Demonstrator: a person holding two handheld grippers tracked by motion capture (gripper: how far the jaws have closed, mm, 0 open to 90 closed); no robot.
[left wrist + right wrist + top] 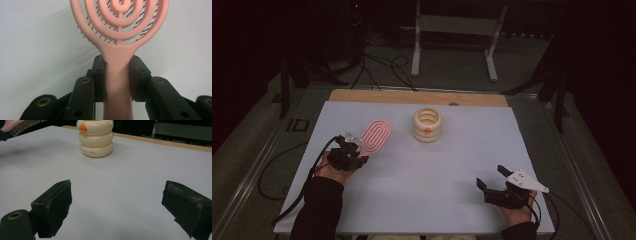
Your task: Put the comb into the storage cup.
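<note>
While the left gripper clamps the handle of the one pink hairbrush at the table's left, the right gripper gapes empty; one cream ringed container stands beyond.

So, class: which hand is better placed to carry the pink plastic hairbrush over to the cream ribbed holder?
Left. Its tongs already clamp the pink plastic hairbrush by the handle, near the cream ribbed holder; the right tongs are open and hold nothing.
</note>
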